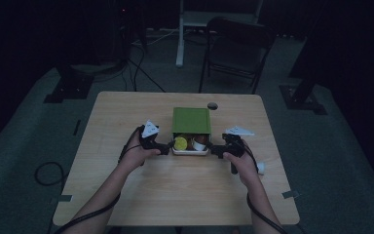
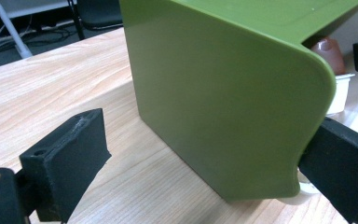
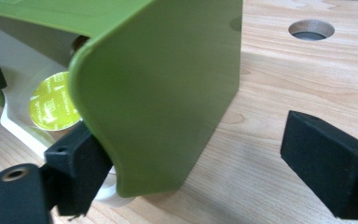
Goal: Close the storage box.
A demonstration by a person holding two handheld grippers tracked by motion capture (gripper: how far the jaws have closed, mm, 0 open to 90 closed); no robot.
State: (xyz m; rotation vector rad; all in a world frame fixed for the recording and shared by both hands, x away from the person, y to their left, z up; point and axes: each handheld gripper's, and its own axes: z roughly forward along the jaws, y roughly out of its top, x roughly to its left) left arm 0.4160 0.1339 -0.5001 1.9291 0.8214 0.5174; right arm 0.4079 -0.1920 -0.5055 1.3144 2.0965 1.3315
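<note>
Two wide-open, empty grippers, left gripper and right gripper, flank the green box at mid-table over its white tray, so both should close evenly on its side walls.

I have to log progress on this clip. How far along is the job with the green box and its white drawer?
The white drawer already sticks partway out of the green box, showing a yellow-lidded capsule and a white cup. In hand: the left gripper and right gripper flank the box's front corners, jaws open. Whether the drawer goes further out or back in cannot be told.
</note>
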